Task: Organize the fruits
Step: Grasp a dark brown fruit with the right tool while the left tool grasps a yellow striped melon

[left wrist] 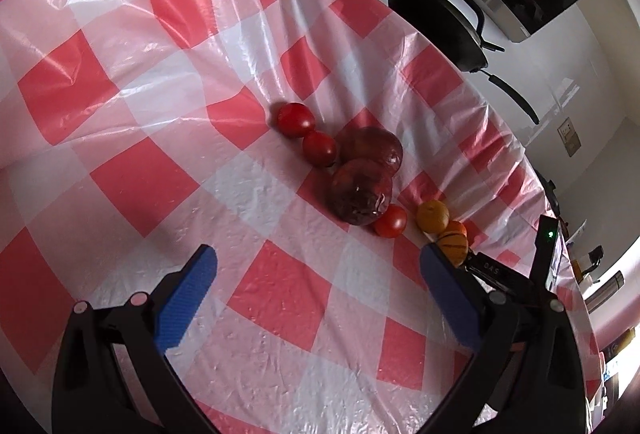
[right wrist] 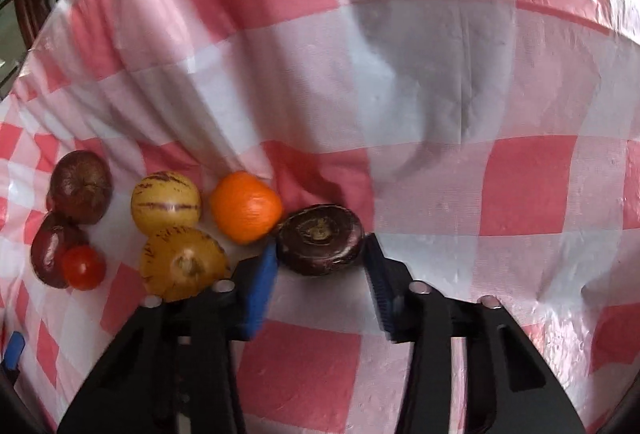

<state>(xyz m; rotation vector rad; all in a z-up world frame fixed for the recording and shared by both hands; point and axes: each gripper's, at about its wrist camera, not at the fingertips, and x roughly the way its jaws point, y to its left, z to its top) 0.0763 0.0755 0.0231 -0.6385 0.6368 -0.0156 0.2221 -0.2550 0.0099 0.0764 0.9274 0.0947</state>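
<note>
The right hand-held gripper sits low over the bench w/ its blue ribbed pads either side of a dark purple, flattened round fruit — stem scar facing up, pads at or very near its flanks, so it reads as closed round the fruit or just about to let go; I cannot tell whether it's bearing load. That fruit lies on the red-and-white checked plastic tablecloth, just beside a smooth orange citrus, which is next to two yellow purple-striped melon-like fruits and. Further left are two more dark purple fruits and a small red tomato. The left hand-held gripper hangs wide open, holding nothing, well short of the row; in its view, red tomatoes and big dark purple fruits run in a line toward the yellow ones. Handling, as a guess: the purple fruit looks firm-skinned, moderately light, glossy and so a bit slippery — best gripped across its widest girth, pads level, not on the domed top. The tomato is softer, needs gentle squeeze. Round fruit may roll on the slick wrinkled plastic when set down.
</note>
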